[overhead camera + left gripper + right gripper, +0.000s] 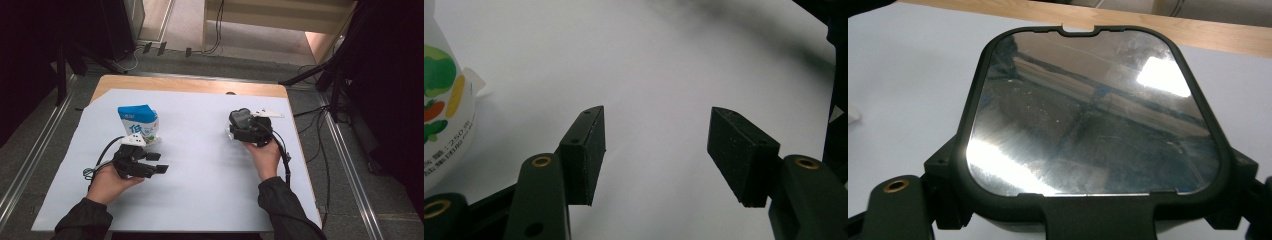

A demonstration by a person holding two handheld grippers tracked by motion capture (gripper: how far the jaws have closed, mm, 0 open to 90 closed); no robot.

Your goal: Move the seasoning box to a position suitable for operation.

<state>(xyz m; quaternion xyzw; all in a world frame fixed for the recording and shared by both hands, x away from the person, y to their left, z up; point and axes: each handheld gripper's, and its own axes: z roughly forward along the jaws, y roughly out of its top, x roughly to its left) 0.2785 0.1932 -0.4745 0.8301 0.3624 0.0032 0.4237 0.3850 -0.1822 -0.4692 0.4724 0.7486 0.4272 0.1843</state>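
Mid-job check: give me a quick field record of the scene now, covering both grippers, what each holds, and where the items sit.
left gripper: open, nothing between the jaws
right gripper: shut on black-framed mirror
pouch: white and blue, standing upright on white sheet, just beyond the left gripper, untouched
mirror: held above the sheet, glass facing up, near the table's wooden far edge
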